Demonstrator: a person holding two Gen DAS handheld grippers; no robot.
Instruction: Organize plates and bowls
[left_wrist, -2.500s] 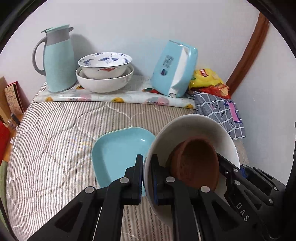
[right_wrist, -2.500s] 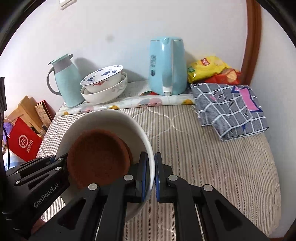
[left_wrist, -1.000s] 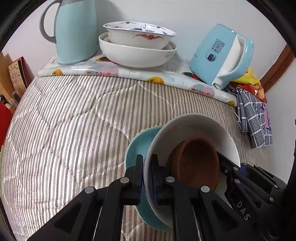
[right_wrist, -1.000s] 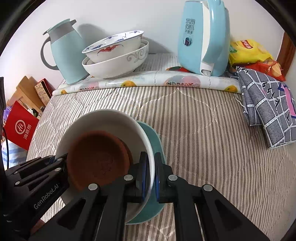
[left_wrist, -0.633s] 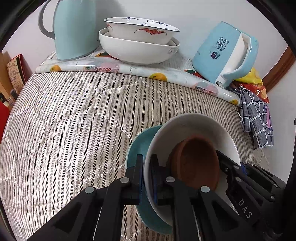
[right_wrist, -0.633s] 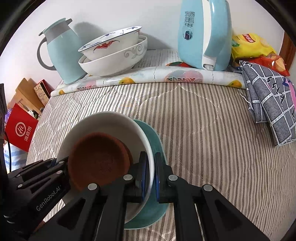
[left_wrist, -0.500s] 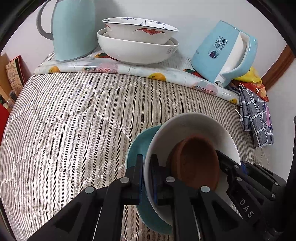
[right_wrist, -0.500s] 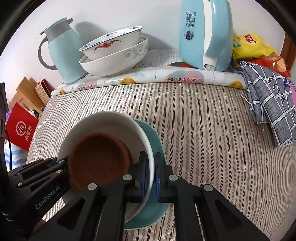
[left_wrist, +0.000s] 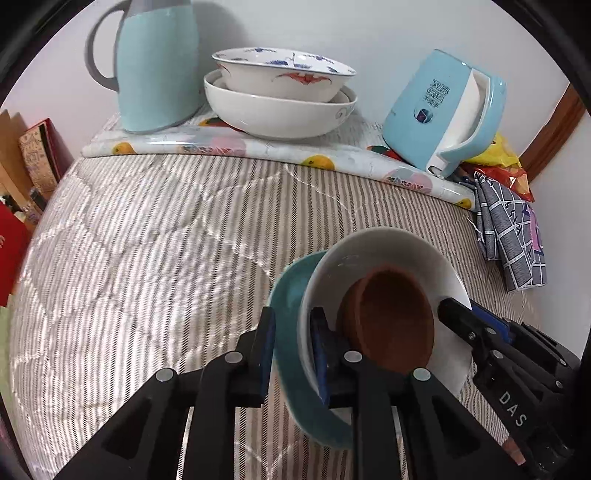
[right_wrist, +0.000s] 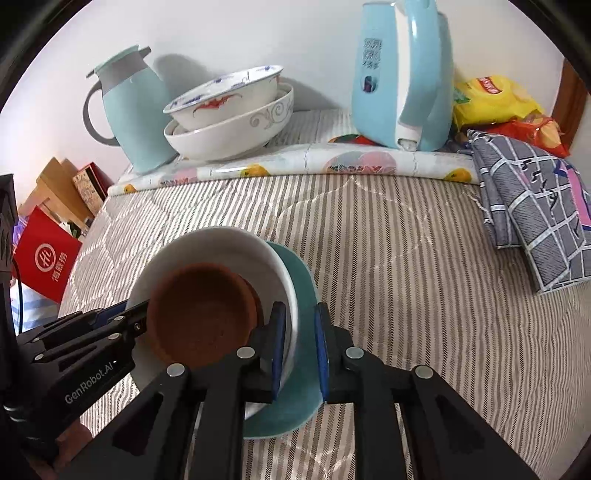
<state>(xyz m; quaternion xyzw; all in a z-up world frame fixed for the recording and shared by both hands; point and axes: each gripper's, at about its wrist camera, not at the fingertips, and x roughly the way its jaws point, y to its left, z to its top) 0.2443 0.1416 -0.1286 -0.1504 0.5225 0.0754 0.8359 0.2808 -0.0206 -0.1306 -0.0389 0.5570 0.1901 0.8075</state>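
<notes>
A white bowl (left_wrist: 373, 251) with a brown bowl (left_wrist: 391, 314) inside it sits on a teal plate (left_wrist: 295, 295) on the striped quilt. My left gripper (left_wrist: 291, 339) is open, its jaws astride the left rims of the white bowl and the plate. My right gripper (right_wrist: 299, 336) is open, its jaws astride their right rims; the white bowl (right_wrist: 221, 243), brown bowl (right_wrist: 203, 314) and teal plate (right_wrist: 303, 280) show there too. Two stacked patterned bowls (left_wrist: 277, 99) stand at the back, also in the right wrist view (right_wrist: 229, 114).
A light-blue thermos jug (left_wrist: 155, 62) and a blue kettle (left_wrist: 443, 110) stand at the back on a fruit-print mat (left_wrist: 258, 151). A checked cloth (right_wrist: 532, 206) and snack bags (right_wrist: 495, 99) lie at the right. A red box (right_wrist: 44, 254) is off the left edge.
Both grippers have opened, letting go of the white bowl's rim. The white bowl with the brown bowl now rests on the teal plate. The view has barely shifted.
</notes>
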